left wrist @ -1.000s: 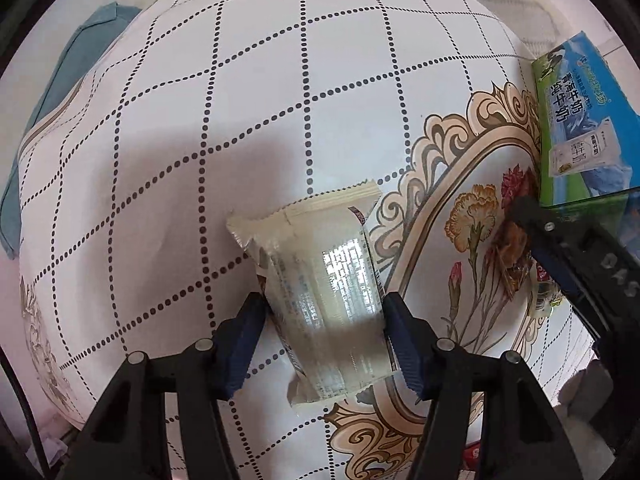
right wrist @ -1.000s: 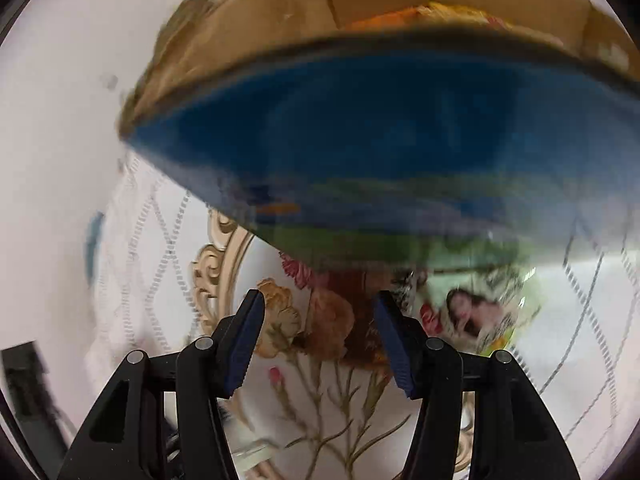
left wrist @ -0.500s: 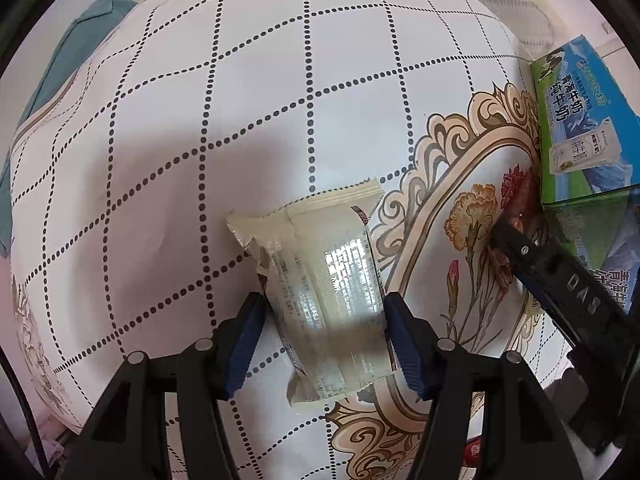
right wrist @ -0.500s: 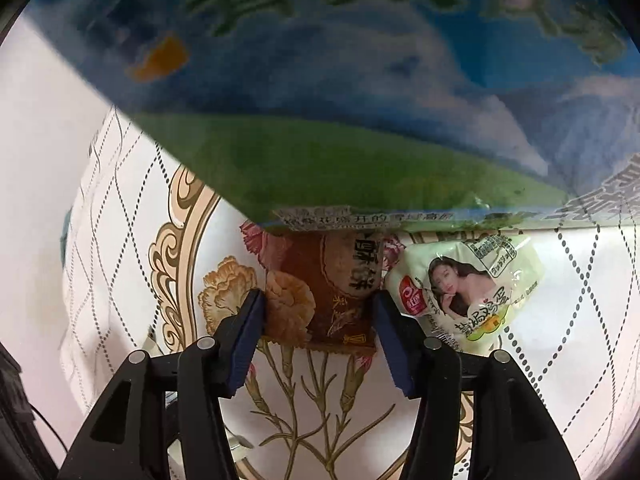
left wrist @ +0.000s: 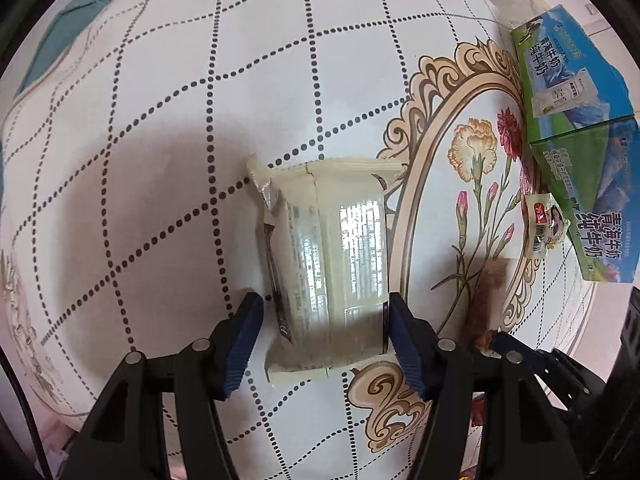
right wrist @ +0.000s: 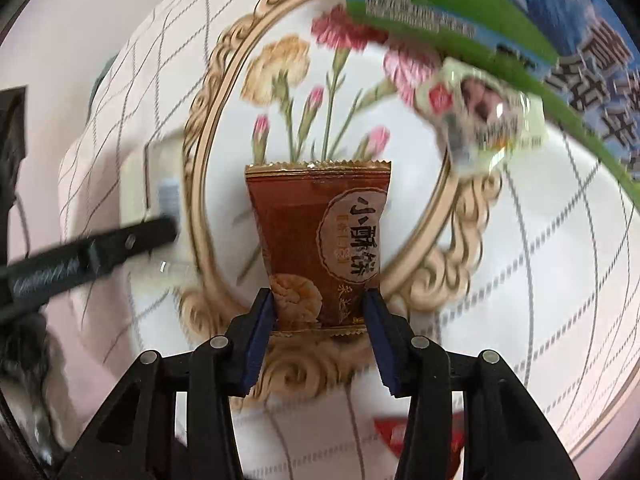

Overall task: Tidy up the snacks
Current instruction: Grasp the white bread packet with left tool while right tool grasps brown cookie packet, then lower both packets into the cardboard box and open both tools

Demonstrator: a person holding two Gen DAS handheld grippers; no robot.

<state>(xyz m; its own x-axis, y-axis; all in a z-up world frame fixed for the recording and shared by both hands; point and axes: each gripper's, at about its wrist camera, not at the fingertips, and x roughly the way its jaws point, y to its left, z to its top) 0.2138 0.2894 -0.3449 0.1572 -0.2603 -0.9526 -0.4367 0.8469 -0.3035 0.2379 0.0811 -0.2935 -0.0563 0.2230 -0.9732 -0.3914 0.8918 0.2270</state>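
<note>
Landmark: milk carton point(left wrist: 576, 128), green-blue, on the floral tablecloth point(left wrist: 160, 120).
Left gripper point(left wrist: 326, 332): my fingers pinch a cream pastry packet point(left wrist: 328, 256), well left of the carton.
Right gripper point(right wrist: 320, 320): pinches a brown pastry packet point(right wrist: 320, 240) by its lower end, near the carton.
Handling: probably light, crinkly, crushable; grip gently across the sides.
Loose: small green snack pouch point(right wrist: 480, 116), touching the carton.

The left wrist camera looks steeply down along its fingers, close above the tablecloth point(left wrist: 168, 128), with the milk carton point(left wrist: 576, 80) at its right edge. The right wrist camera sits lower and nearer, facing the floral oval print point(right wrist: 320, 92), though its edges are blurred. Both views share that print, the carton point(right wrist: 500, 12) and the small green snack packet point(left wrist: 546, 224) point(right wrist: 480, 116).
</note>
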